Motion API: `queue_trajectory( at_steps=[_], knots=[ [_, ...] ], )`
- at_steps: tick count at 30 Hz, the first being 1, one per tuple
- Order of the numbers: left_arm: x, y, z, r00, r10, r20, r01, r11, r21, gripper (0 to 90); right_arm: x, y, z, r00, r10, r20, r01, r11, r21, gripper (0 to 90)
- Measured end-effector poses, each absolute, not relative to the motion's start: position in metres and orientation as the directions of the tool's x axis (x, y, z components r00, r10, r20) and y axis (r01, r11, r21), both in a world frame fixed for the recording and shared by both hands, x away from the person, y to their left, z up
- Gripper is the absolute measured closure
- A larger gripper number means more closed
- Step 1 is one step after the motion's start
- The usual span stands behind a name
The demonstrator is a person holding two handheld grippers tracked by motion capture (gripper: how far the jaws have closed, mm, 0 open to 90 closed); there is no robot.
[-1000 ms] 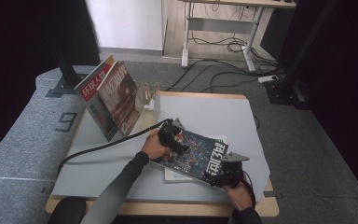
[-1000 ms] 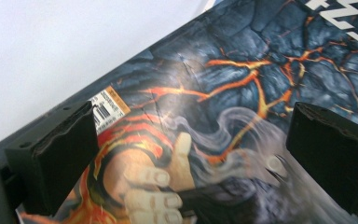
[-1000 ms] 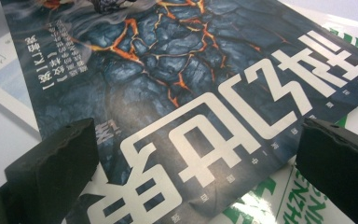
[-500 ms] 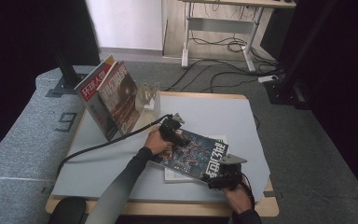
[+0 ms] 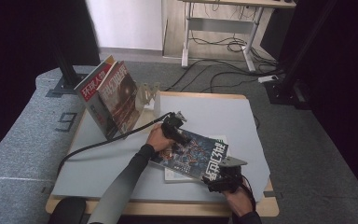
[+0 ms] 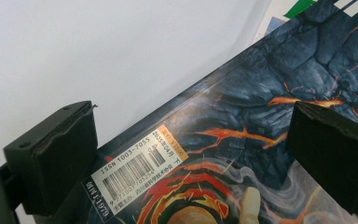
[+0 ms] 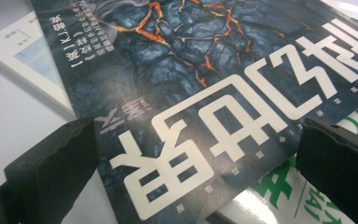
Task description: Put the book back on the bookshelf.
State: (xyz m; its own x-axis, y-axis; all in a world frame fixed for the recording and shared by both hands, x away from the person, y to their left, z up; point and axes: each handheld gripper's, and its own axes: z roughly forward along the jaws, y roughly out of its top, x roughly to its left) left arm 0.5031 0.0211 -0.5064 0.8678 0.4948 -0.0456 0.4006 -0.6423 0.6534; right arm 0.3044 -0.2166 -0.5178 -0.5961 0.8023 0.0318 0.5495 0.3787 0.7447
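Slid nearer the dark lava-cracked magazine [image 5: 193,154], both grippers, left [image 5: 176,125] and right [image 5: 223,175], hold jaws apart.

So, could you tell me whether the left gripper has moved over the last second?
Yes, slightly: the left gripper has shifted toward the far edge of the table, reaching the dark magazine's far corner.

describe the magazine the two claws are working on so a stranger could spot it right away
On the grey table, look at the near edge between the two hands. The dark magazine lies flat atop a white-and-green one. Its cracked-lava cover with big white characters differs from the red-titled magazines standing upright at the far left.
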Motion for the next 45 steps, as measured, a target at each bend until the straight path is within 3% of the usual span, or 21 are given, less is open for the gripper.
queue_trajectory(
  at_steps=[18, 45],
  knots=[
    [0.498, 0.028, -0.506, 0.854, 0.516, -0.067, 0.435, -0.638, 0.636, 1.1, 0.302, -0.223, -0.521, -0.610, 0.792, 0.027, 0.557, 0.404, 0.725, 0.0],
    [0.456, 0.056, -0.504, 0.854, 0.519, -0.039, 0.428, -0.659, 0.619, 0.0, 0.310, -0.255, -0.522, -0.533, 0.844, 0.054, 0.594, 0.328, 0.734, 0.0]
  ],
)
